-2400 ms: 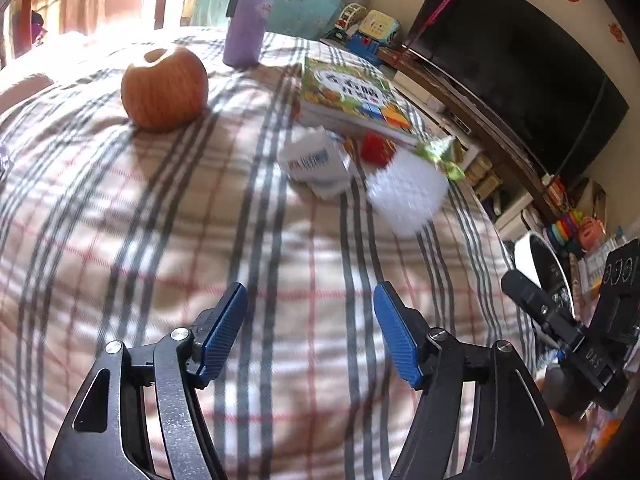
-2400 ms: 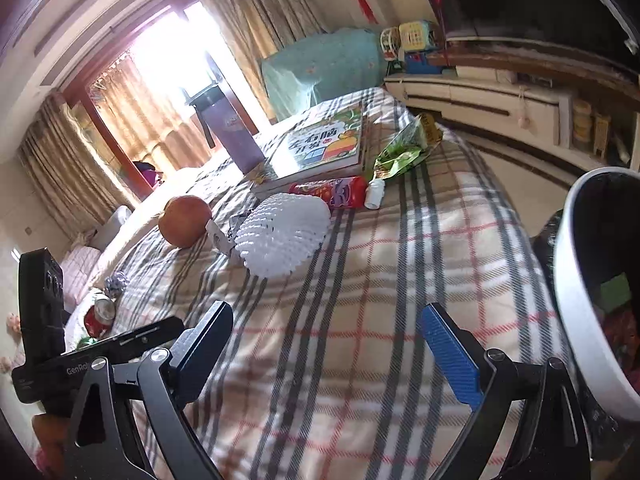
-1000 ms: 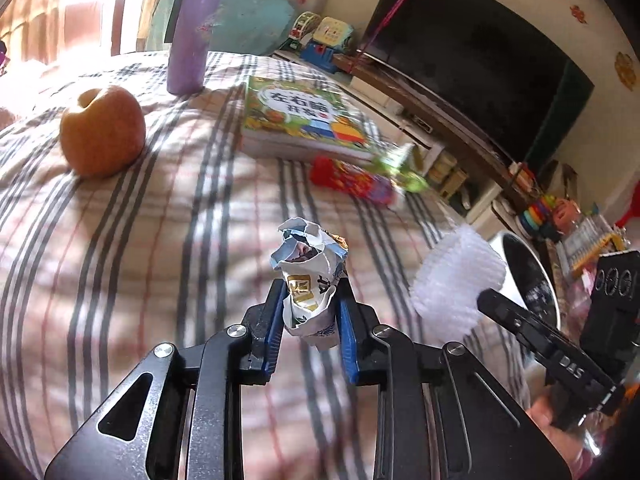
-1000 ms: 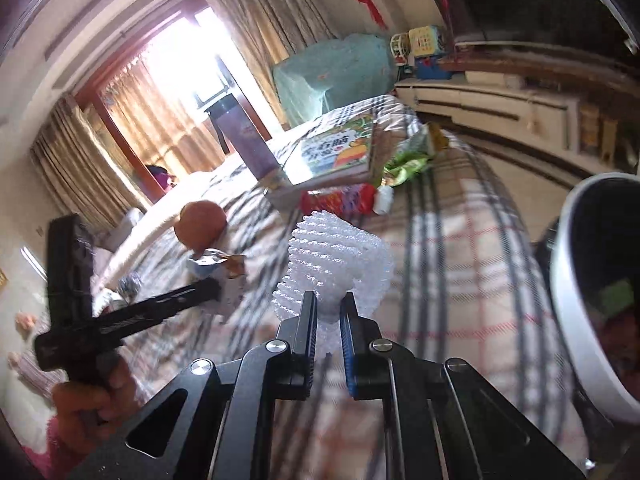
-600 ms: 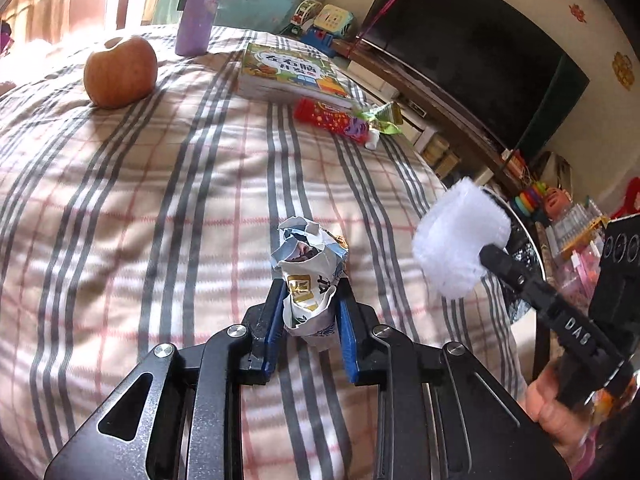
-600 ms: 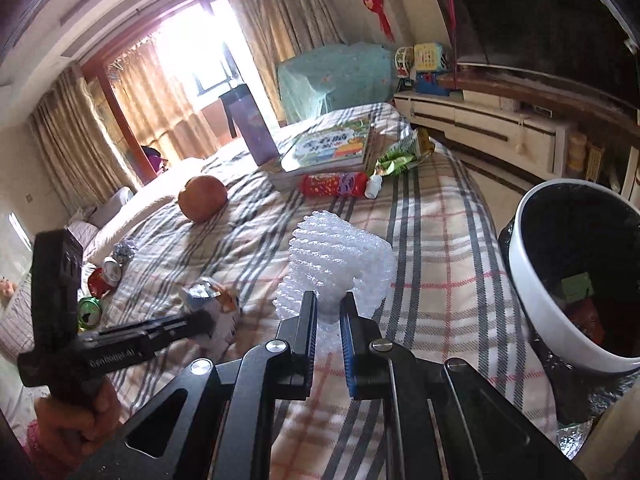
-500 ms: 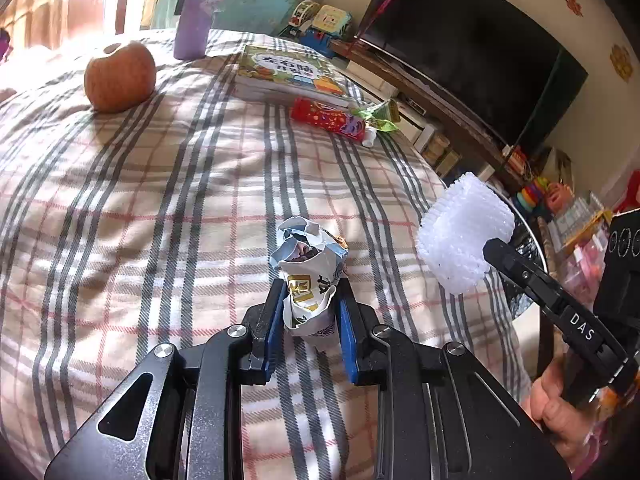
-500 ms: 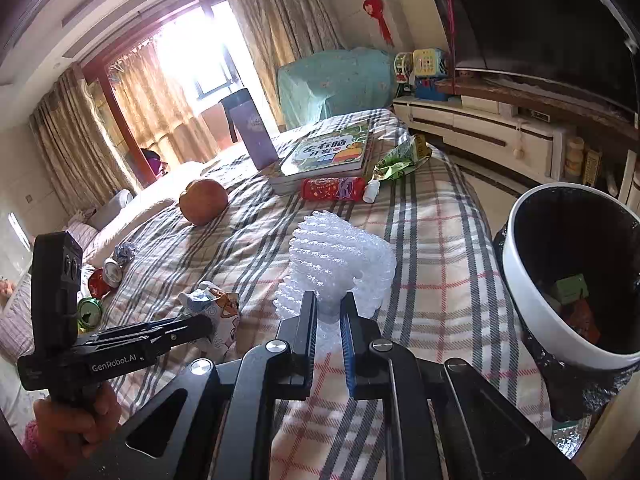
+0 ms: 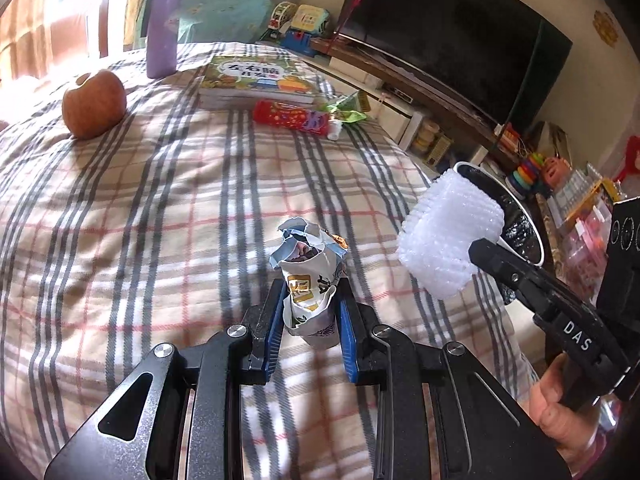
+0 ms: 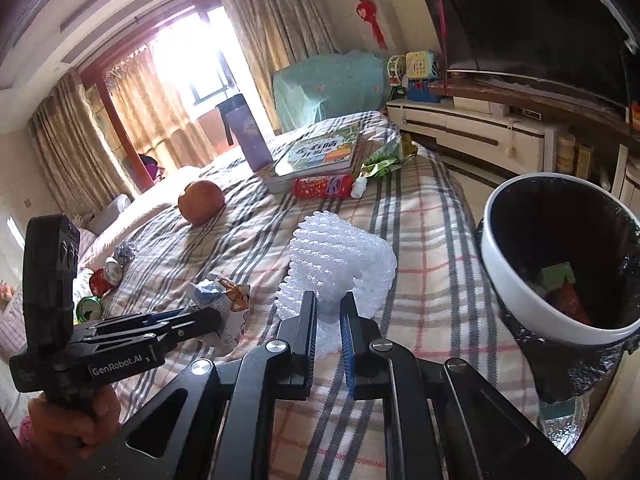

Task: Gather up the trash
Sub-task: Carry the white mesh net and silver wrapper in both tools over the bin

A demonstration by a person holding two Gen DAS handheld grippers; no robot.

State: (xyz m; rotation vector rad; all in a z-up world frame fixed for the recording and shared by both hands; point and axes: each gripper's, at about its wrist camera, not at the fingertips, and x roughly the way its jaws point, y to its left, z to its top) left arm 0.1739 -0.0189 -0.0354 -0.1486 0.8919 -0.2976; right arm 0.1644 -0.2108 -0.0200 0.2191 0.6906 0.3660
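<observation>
The bed cover [image 9: 120, 208] is matt woven cloth in a plaid pattern. The crumpled wrapper [image 9: 310, 276], above the cover, is creased, printed paper or film with a slight sheen. The foam net [image 10: 340, 268] beside it is white, soft, ribbed plastic foam. The bin [image 10: 516, 292] off the cover's edge has a smooth, glossy white rim and a crinkled black plastic liner. The apple [image 9: 94, 104] on the cover has a smooth, dull skin.

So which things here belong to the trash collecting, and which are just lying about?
Job:
- crumpled carton, in left gripper
- white foam net, in right gripper
- bin
- green wrapper

Lying about:
- apple
- book
- purple bottle
</observation>
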